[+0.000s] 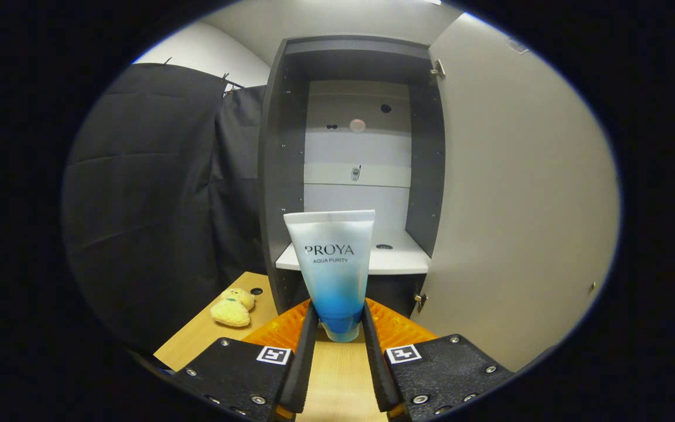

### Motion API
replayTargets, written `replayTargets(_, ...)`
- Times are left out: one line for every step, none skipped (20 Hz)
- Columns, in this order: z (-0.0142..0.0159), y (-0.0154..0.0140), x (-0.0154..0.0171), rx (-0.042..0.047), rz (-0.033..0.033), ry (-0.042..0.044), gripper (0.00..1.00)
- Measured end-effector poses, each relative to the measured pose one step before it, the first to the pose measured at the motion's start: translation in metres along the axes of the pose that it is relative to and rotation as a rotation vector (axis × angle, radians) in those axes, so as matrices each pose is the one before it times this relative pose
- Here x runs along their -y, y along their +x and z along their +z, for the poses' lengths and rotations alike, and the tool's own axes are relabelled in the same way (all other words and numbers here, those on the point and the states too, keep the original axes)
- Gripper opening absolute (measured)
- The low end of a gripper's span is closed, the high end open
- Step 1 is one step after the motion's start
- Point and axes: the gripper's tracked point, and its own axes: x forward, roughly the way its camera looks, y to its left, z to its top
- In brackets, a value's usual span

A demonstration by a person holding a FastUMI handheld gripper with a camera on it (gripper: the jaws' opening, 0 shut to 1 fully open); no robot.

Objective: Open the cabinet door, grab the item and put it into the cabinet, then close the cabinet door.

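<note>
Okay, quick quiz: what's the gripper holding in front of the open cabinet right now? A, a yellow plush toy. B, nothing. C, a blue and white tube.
C: both fingers of the gripper press on the tube, held upright before the cabinet.

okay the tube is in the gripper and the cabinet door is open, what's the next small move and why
Probably carry the tube forward onto the white shelf. The gripper is shut on its lower end, holding it upright, the cabinet door stands open to the right, and the shelf lies just beyond the fingers.
</note>
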Motion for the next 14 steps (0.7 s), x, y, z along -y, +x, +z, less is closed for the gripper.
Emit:
replayTargets(0.0081,0.01361,0.00054,0.01069,0.00508,0.00008,0.45)
replayTargets(0.00804,0.01541,0.00102,0.01154,0.00262,0.00096,0.45)
replayTargets(0.0068,0.01584,0.00249,0.00791,0.00095,-0.00495,0.45)
replayTargets(0.00622,0.01745,0.00179,0.00905,0.00395,-0.00492,0.45)
replayTargets(0.00564,0.01872,0.00254,0.01036,0.00119,-0.00373,0.45)
replayTargets(0.0045,0.01838,0.00478,0.0109,-0.00532,-0.00568,0.45)
replayTargets(0.00428,0.01852,0.00316,0.01216,-0.00001,-0.00824,0.45)
replayTargets(0.00447,0.0183,0.0044,0.0121,-0.00242,-0.00714,0.45)
replayTargets(0.0025,0.017,0.00343,0.01211,0.0028,0.00176,0.45)
replayTargets(0.00136,0.01711,0.00247,0.00239,0.00182,0.0074,0.45)
replayTargets(-0.00217,0.01678,0.00337,-0.00045,0.0021,0.00816,0.45)
replayTargets(-0.00243,0.01487,0.00067,0.00075,0.00739,0.01044,0.45)
replayTargets(-0.00635,0.01382,0.00058,-0.00865,0.00678,0.00359,0.45)
replayTargets(-0.00791,0.01178,0.00072,-0.01769,0.00274,0.00024,0.45)
